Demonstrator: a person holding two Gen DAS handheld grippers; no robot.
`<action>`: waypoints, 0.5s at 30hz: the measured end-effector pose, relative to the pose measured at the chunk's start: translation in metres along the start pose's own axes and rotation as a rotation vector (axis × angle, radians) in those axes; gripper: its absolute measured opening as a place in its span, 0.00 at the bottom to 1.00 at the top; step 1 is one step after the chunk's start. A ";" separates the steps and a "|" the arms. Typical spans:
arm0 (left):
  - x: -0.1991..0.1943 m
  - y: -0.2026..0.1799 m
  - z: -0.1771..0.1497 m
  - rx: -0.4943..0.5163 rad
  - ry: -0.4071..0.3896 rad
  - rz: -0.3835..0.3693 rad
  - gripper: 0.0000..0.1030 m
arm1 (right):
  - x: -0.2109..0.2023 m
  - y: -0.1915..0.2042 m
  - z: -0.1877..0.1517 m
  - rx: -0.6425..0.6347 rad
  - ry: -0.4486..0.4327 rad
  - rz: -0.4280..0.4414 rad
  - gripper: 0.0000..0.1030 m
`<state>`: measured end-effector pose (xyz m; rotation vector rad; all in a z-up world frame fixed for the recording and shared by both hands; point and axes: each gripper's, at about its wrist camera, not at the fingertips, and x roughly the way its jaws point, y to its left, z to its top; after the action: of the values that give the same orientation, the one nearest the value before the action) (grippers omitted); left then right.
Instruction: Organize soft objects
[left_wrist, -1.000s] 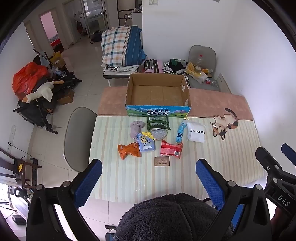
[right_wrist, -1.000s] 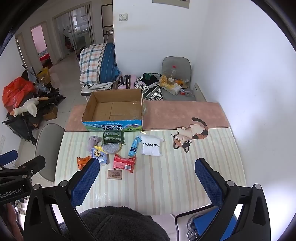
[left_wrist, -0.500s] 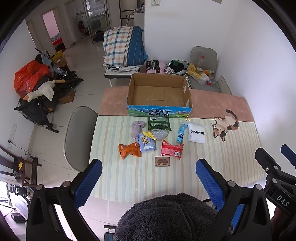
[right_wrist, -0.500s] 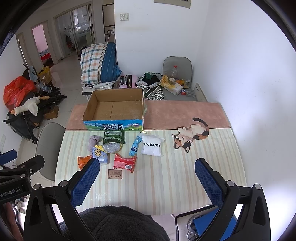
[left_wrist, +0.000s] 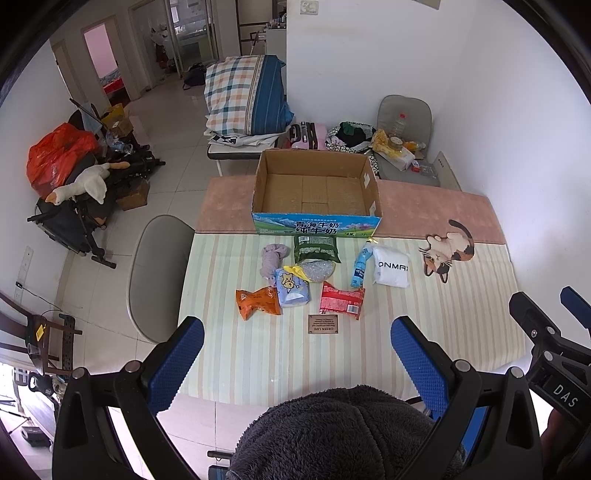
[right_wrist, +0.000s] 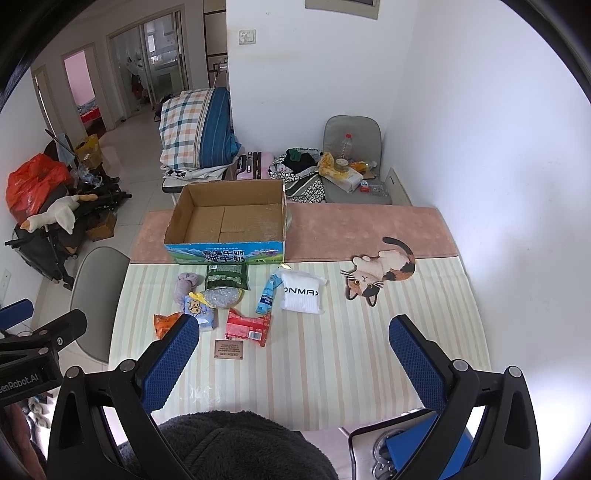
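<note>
An open, empty cardboard box (left_wrist: 317, 192) stands at the back of the table; it also shows in the right wrist view (right_wrist: 229, 225). In front of it lie several soft packs: an orange bag (left_wrist: 256, 301), a red pack (left_wrist: 341, 299), a blue tissue pack (left_wrist: 291, 288), a green bag (left_wrist: 316, 249), a grey cloth (left_wrist: 273, 258), a white ONMAX pack (left_wrist: 390, 266) and a thin blue pack (left_wrist: 360, 266). My left gripper (left_wrist: 297, 363) is open and empty, high above the table's near edge. My right gripper (right_wrist: 295, 363) is open and empty too, beside it.
A small brown card (left_wrist: 323, 324) lies near the packs. A cat-shaped mat (left_wrist: 447, 253) lies at the right. A grey chair (left_wrist: 155, 273) stands left of the table. A wall runs along the right. The person's dark fleece hat (left_wrist: 343, 432) fills the bottom of both views.
Both views have shifted slightly; the table scene sits a little lower in the frames. No object has moved, and both grippers stay open.
</note>
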<state>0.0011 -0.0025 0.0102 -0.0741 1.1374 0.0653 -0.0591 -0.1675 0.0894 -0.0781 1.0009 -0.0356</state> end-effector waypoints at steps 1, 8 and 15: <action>0.000 0.000 0.000 0.001 0.000 0.001 1.00 | 0.000 0.001 -0.001 0.000 -0.002 -0.001 1.00; -0.002 0.000 0.000 0.001 -0.003 0.002 1.00 | -0.002 -0.001 -0.001 0.004 -0.008 0.001 1.00; -0.004 0.000 0.001 0.001 -0.005 0.003 1.00 | -0.003 0.000 -0.002 0.002 -0.009 0.000 1.00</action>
<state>0.0000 -0.0020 0.0141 -0.0711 1.1328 0.0674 -0.0624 -0.1670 0.0909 -0.0761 0.9921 -0.0362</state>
